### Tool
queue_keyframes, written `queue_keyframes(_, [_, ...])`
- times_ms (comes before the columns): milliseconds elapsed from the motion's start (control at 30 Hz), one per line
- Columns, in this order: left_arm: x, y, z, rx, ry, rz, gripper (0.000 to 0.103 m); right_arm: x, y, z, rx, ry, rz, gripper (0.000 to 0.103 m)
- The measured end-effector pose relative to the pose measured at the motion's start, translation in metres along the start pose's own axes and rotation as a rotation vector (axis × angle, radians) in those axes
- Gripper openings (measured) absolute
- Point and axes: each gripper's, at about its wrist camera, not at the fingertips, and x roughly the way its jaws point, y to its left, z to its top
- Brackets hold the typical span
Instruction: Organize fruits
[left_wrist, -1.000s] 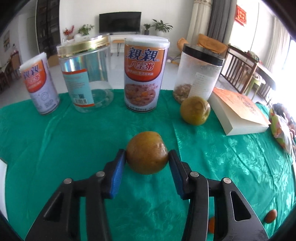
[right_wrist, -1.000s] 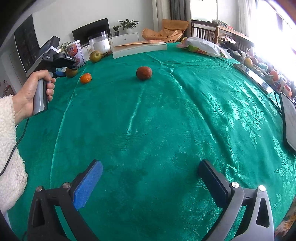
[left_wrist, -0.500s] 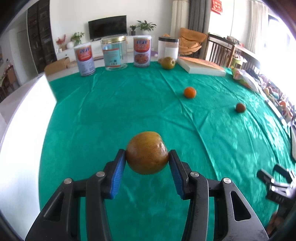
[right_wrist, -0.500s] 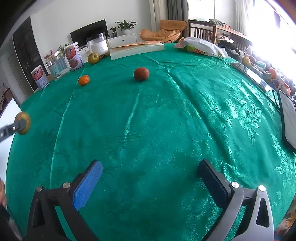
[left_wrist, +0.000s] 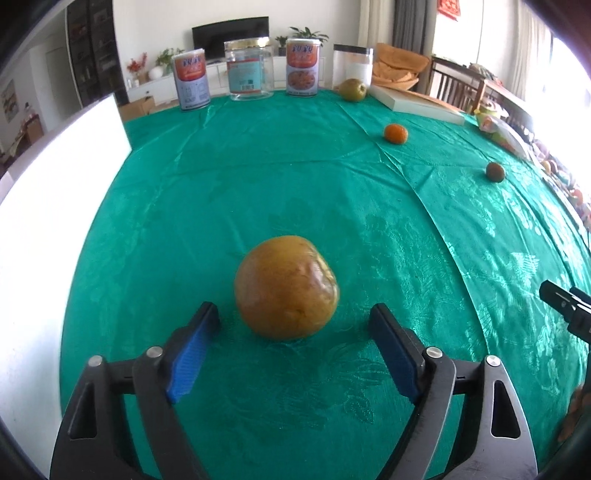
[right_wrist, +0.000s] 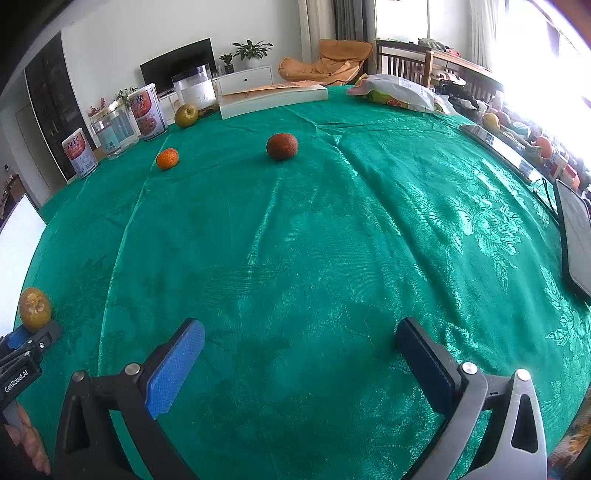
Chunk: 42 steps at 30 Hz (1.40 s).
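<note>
Fruit, brownish-yellow (left_wrist: 286, 288), sits on the green cloth (left_wrist: 295, 177) near the bench's left edge, between the blue pads of the left claw (left_wrist: 291, 350) but touching neither. That claw's jaws have just been opening and now stand wide, a clear gap on each side of the fruit. The fruit is nearly round, so no long axis shows; in the right wrist view a puckered end faces the camera, though the fruit lies at the frame's rim there and is hard to read.

An orange (left_wrist: 395, 133) lies apart toward the far right, and a dark reddish-brown fruit (right_wrist: 282, 146) lies further right, each alone on the cloth. A green apple (left_wrist: 352, 89) stands at the far edge, just beside a white box (left_wrist: 417, 105) and a clear jar (left_wrist: 352, 68). Two cans (left_wrist: 191, 85) and another clear jar (left_wrist: 248, 75) line the far edge.

The right claw (right_wrist: 301, 354) hangs over bare cloth with its jaws wide apart and nothing between them. Only its tip shows in the left wrist view, cut off at the right border. A white sheet (left_wrist: 55, 206) covers the left edge, overexposed.
</note>
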Motion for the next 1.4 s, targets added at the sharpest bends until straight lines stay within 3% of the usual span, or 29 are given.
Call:
queue_keyframes(267, [0.003,-0.002,-0.003,0.014,0.011,0.004,0.096,0.001,0.001,0.000,-0.006,0.006,-0.011,0.103])
queue_keyframes(1000, [0.003,-0.003,-0.003,0.014,0.012,0.005,0.097,0.003,0.003,0.000,-0.018,0.015,-0.030,0.103])
queue_keyframes(1067, [0.003,-0.003,-0.003,0.014,0.012,0.004,0.097,0.000,-0.002,-0.001,0.008,0.002,-0.005,0.103])
queue_keyframes(1233, [0.003,-0.003,-0.003,0.014,0.012,0.004,0.097,-0.023,-0.046,0.004,0.234,-0.107,0.128,0.103])
queue_keyframes(1400, [0.003,-0.003,-0.003,0.014,0.012,0.004,0.097,0.000,-0.046,0.060,0.170,-0.104,0.143,0.102])
